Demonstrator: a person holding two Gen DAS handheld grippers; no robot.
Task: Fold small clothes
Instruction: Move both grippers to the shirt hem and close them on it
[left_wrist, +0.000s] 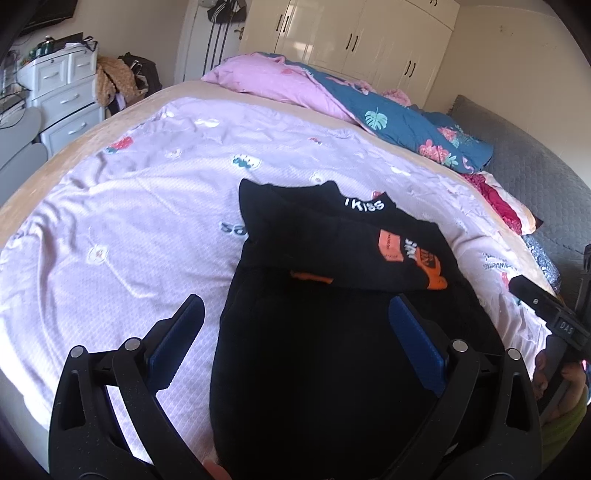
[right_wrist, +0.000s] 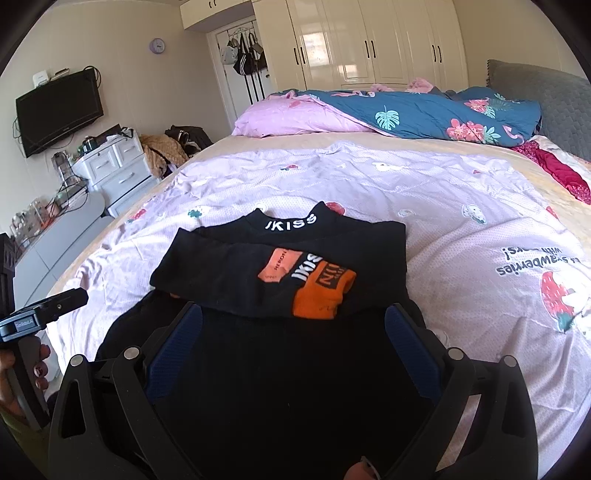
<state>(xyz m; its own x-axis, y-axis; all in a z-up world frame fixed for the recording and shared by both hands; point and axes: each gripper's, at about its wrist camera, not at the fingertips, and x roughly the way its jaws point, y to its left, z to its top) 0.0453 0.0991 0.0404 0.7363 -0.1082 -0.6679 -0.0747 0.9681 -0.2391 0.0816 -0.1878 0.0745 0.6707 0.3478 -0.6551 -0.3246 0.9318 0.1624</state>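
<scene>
A small black top (right_wrist: 280, 295) is laid flat on the lilac sheet (right_wrist: 443, 192) of the bed, near its close edge. The sleeves are already folded across the chest, with an orange cuff (right_wrist: 321, 291) on top. The lower half is not yet folded up.

The left gripper (left_wrist: 295, 332) is held just above the lower left part of the top. Its blue pads (left_wrist: 177, 339) are spread wide, and nothing is pinched. The right gripper (right_wrist: 291, 339) is held above the lower middle of the top. It is spread wide too, and nothing is held in it.

The next step is likely the fold of the bottom hem up to the neck. To do it well, the hem should be pinched at its two corners, one by each gripper. Only the hem layers should be caught, not the sheet under them. Both corners should be lifted together and kept level, so the fold comes out straight. The folded sleeves should not be dragged out of place.

The top is pointed away from the person. Its collar (right_wrist: 291, 223), with white letters, is at the far end, and the hem is at the near end. Its long axis is run from near to far, tilted a little in the left view.
</scene>
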